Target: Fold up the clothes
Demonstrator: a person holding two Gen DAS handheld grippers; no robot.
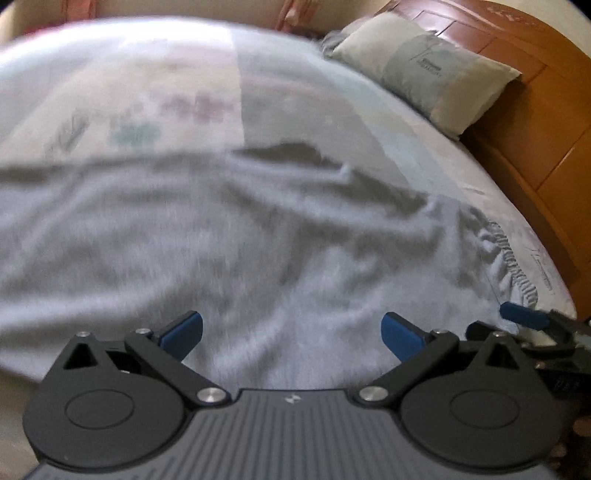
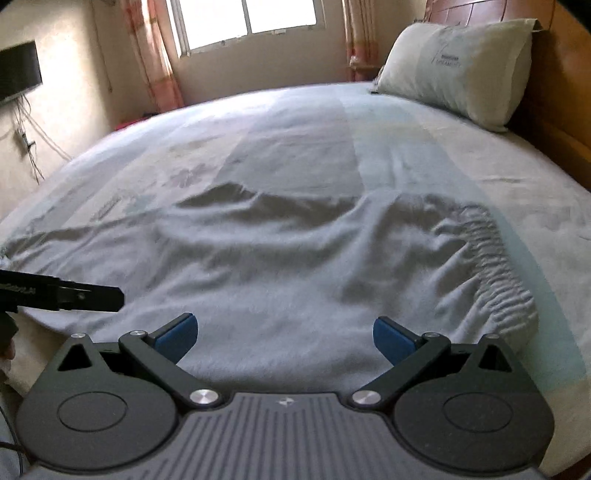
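1 grey garment point(image 2: 280, 266) – 1 pillow point(image 2: 458, 66) – 1 bed point(image 2: 424, 147) – 2 grippers, left point(image 1: 291, 334), right point(image 2: 282, 338).

- Daylight enters through the window point(image 2: 247, 22), upper middle of the right wrist view, blown out white.
- Left wrist view is motion-blurred, perhaps worst at left.
- Fisheye bends the bed point(image 2: 406, 147); corners darken.

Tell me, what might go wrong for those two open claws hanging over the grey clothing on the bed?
The grey garment lies rumpled, so a claw could pinch several layers at once. Both the left claw and right claw sit near the same edge, so they might bump. The left view is blurred, so its aim may be off.
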